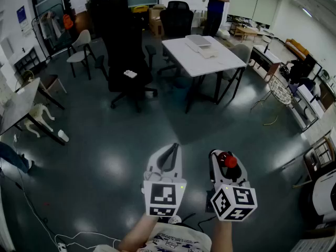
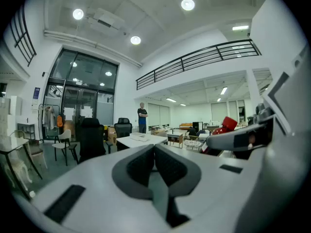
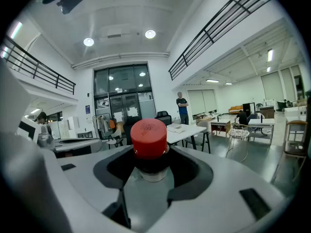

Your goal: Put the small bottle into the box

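Open-plan room with a glossy dark floor (image 1: pixel 105 140), seen steeply from the head view. The left gripper (image 1: pixel 169 155) and right gripper (image 1: pixel 227 164) are held side by side low in the frame, above bare floor. In the left gripper view, the left gripper (image 2: pixel 154 152) has its dark pads pressed together with nothing between them. In the right gripper view, the right gripper (image 3: pixel 150 154) has its jaws pinching the bottle (image 3: pixel 149 139) just below its red cap. The cap stands clear above the jaws and a pale neck shows beneath it. From the head view only the red top of the bottle (image 1: pixel 229 160) shows at the tip of the right gripper. From the left gripper view it appears at the right edge as a red cap (image 2: pixel 224 125). A white table (image 1: pixel 210 62) stands well apart from both grippers, across the floor. The box (image 1: pixel 198 42), white and low, lies on the far half of the table top. A black chair (image 1: pixel 126 62) stands left of the table. A person (image 1: pixel 216 4) stands beyond the table with arms folded. A white cup (image 1: pixel 63 136) sits on the floor at far left.
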Tool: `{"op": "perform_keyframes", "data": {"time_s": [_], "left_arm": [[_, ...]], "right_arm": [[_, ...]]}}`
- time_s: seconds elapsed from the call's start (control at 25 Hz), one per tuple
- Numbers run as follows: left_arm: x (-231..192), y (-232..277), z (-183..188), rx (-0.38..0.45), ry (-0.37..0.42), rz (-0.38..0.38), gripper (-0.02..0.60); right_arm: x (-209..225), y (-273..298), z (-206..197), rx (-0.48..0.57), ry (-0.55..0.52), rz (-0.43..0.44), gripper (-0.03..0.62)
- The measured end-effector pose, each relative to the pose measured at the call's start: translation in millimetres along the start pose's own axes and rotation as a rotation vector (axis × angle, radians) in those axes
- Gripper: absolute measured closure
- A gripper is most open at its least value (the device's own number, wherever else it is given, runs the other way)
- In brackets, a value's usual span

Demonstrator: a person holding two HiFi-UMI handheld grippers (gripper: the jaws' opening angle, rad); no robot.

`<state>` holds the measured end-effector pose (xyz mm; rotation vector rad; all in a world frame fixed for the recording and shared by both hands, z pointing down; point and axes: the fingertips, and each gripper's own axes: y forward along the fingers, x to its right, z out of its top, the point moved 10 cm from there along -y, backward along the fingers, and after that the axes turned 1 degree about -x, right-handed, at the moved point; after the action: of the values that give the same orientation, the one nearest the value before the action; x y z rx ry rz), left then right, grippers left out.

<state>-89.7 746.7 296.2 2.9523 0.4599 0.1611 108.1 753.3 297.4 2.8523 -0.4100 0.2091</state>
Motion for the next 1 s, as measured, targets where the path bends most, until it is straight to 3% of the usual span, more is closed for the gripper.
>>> {"op": "perform_keyframes", "data": {"time_s": [0.48, 1.0], "left_arm": [[-24.4, 14.5, -3.0, -0.011, -0.015, -0.010, 0.561], [-80.9, 82.9, 3.1, 0.000, -0.022, -0.034, 0.561]], "right_arm": [[-11.6, 22.8, 1.3, -0.003, 0.023, -0.004, 0.365], [-21.7, 105.4, 18.8, -0.007, 0.017, -0.030, 0.365]]}}
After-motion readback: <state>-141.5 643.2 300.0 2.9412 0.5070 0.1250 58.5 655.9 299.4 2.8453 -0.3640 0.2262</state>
